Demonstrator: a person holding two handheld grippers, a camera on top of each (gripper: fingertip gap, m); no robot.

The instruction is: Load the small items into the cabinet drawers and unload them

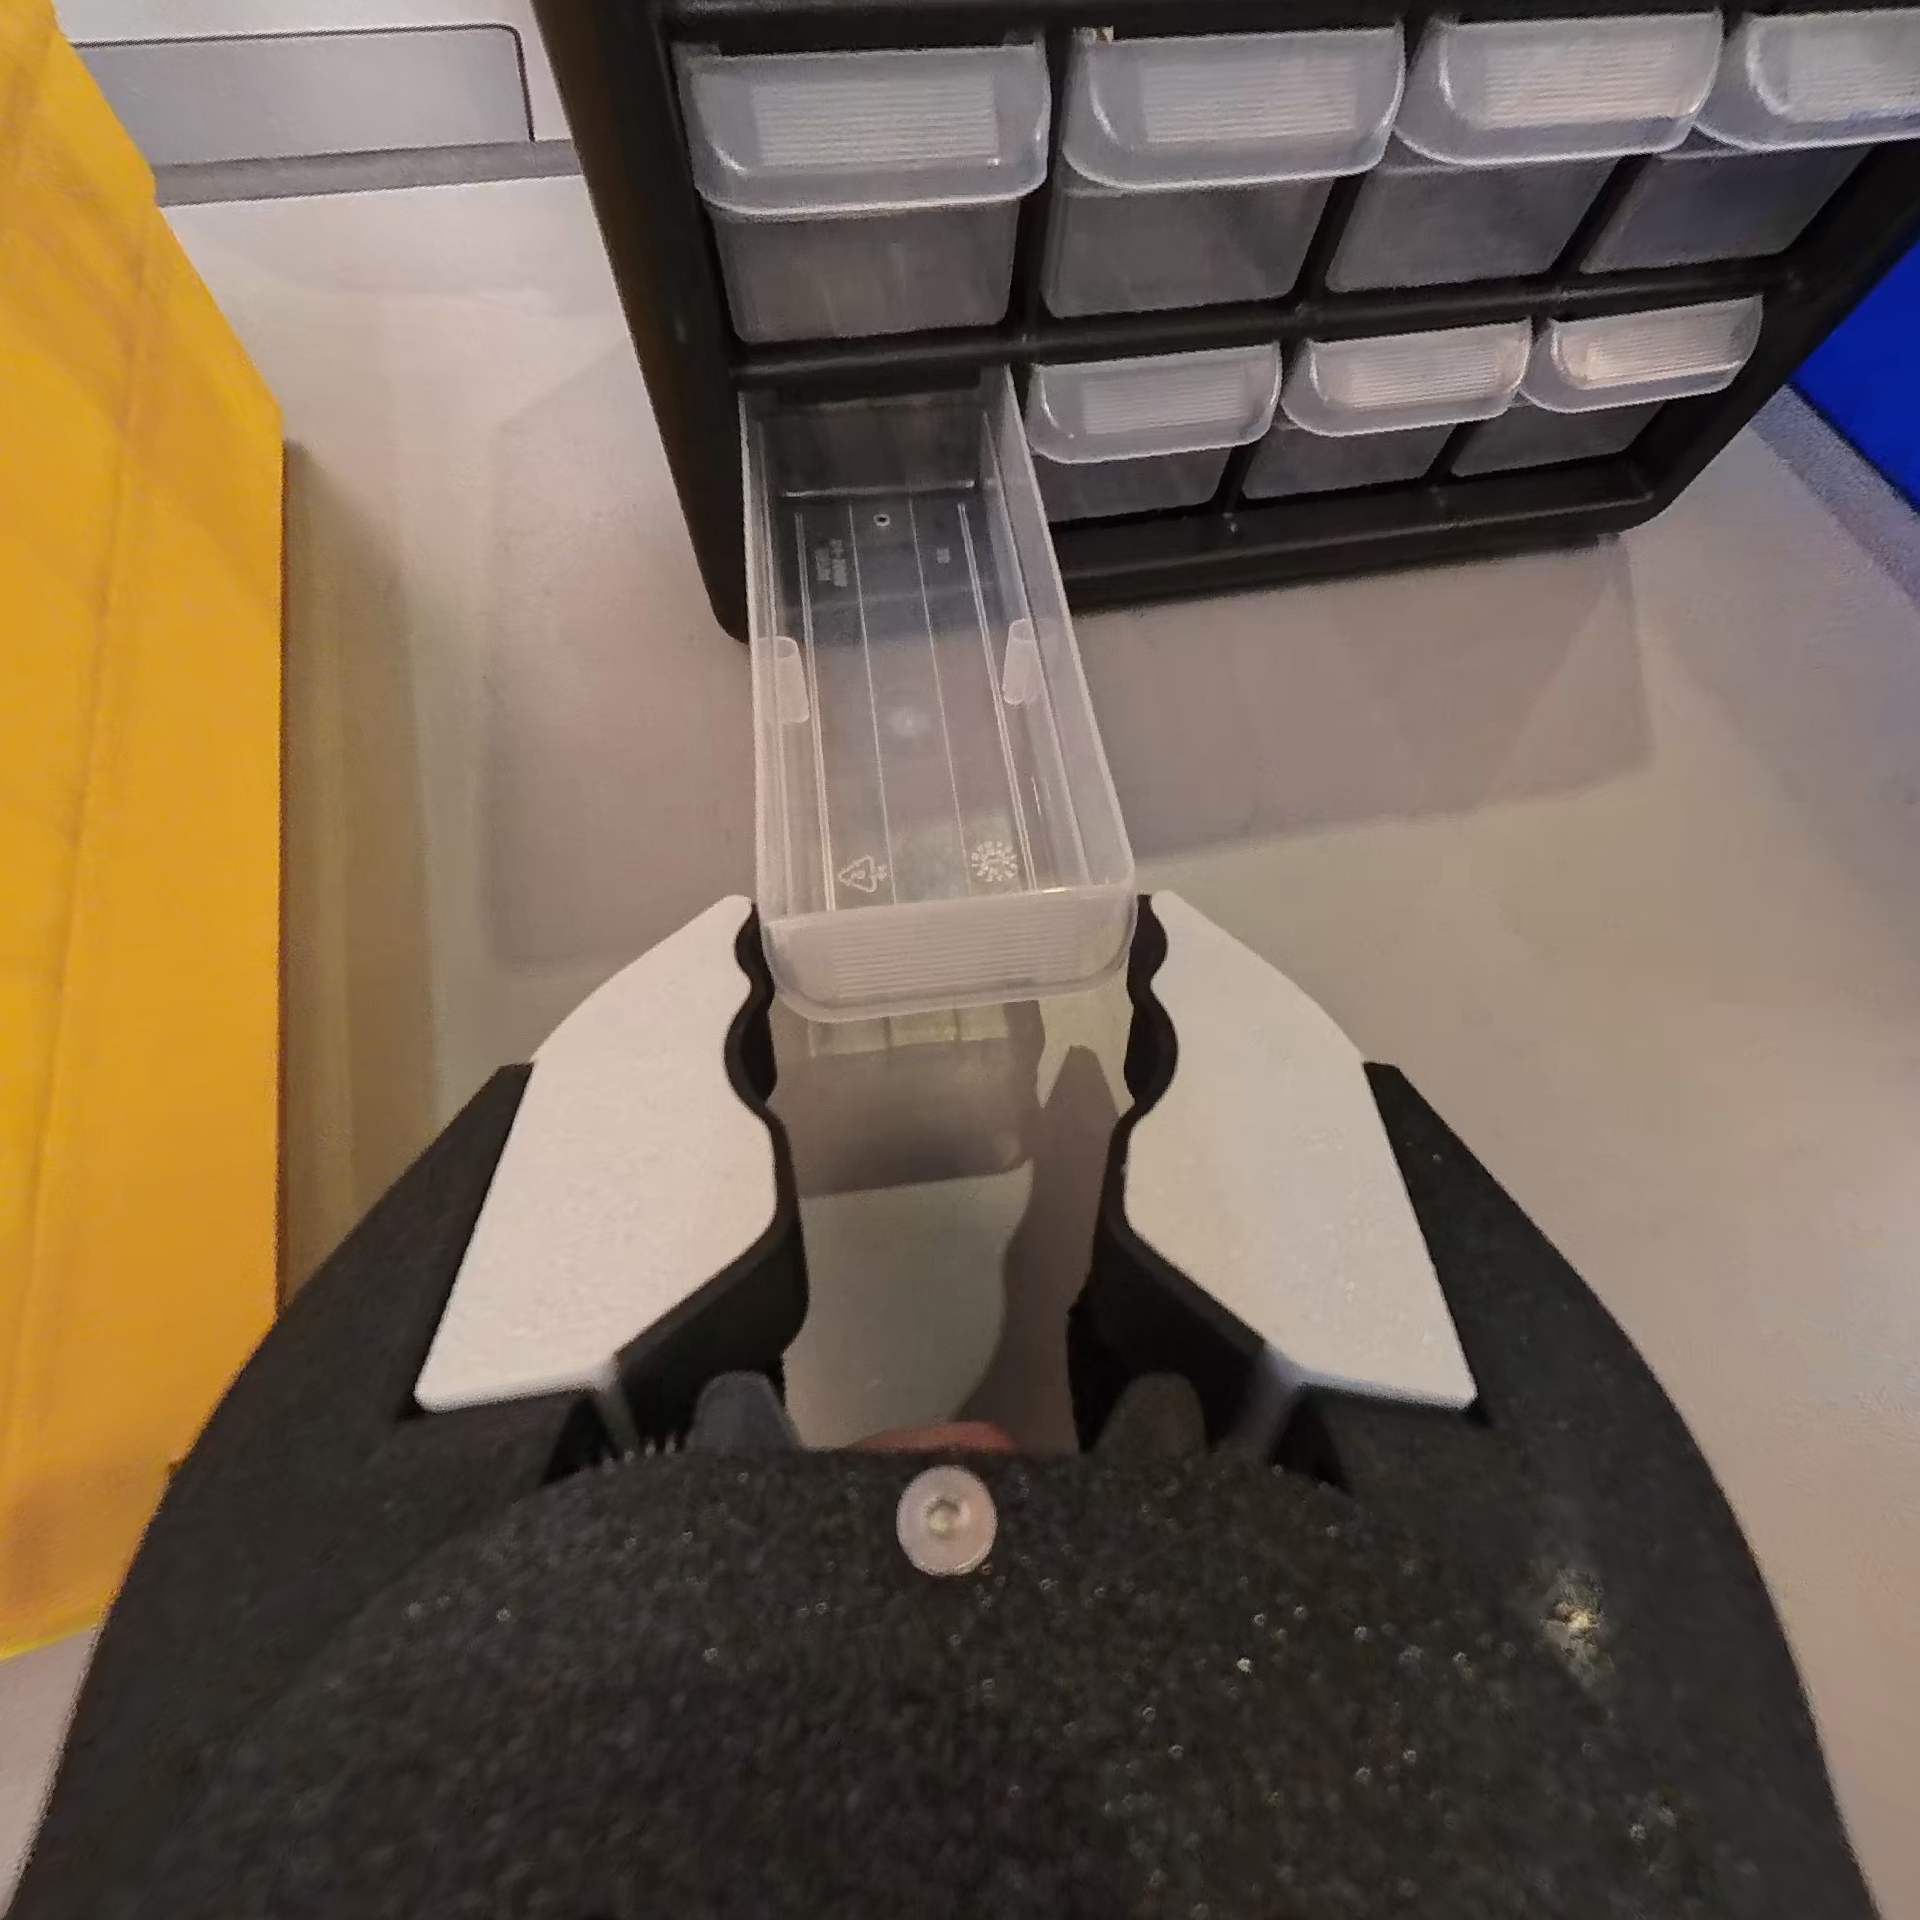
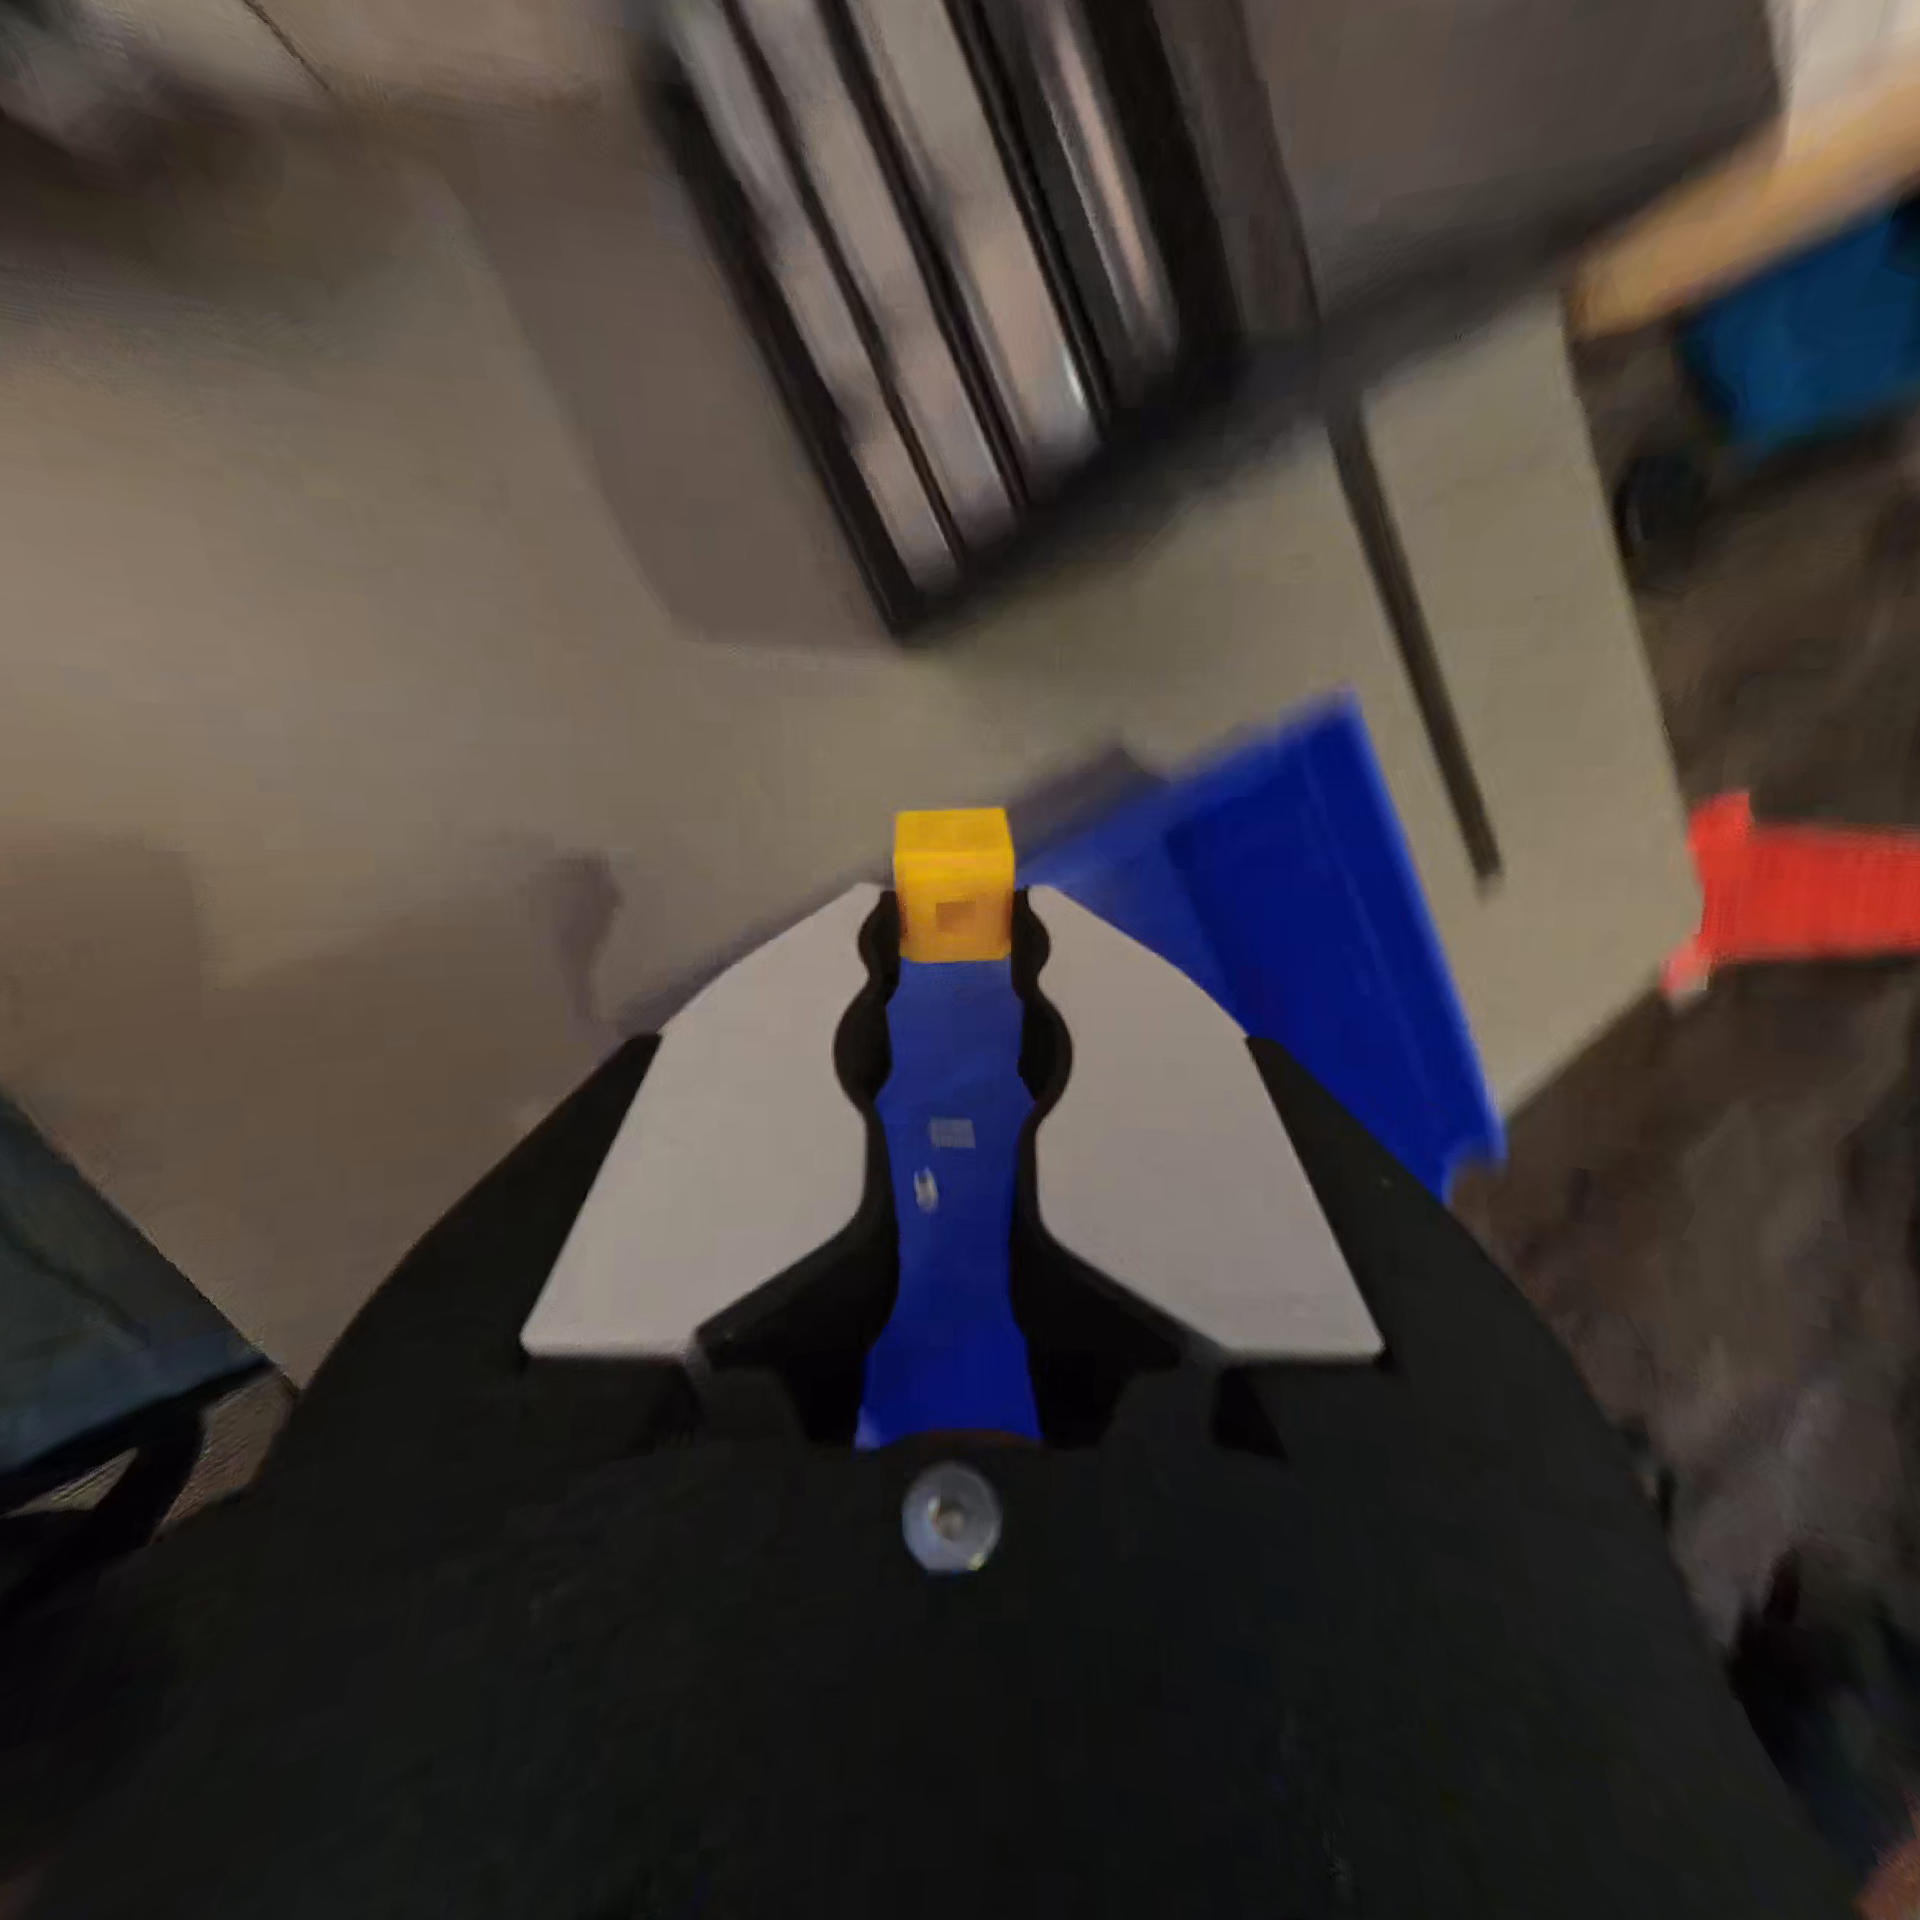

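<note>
The left claw brackets the front of a clear drawer, pulled far out of the black cabinet; grip uncertain. The right claw pinches a small yellow cube above a blue bin on the counter.

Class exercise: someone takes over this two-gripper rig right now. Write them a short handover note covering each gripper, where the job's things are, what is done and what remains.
Left tongs: spread either side of the front of the clear plastic drawer, not clamped on it.
Right tongs: shut on a small yellow plastic cube, held over a blue plastic bin. This view is blurred.
Things: the drawer is the lower-left one of the black-framed drawer cabinet, pulled far out and empty. The other drawers in view are closed.
Done: drawer opened, cube picked up.
Left: likely drop the cube into the open drawer, push it shut, then unload later.
</note>
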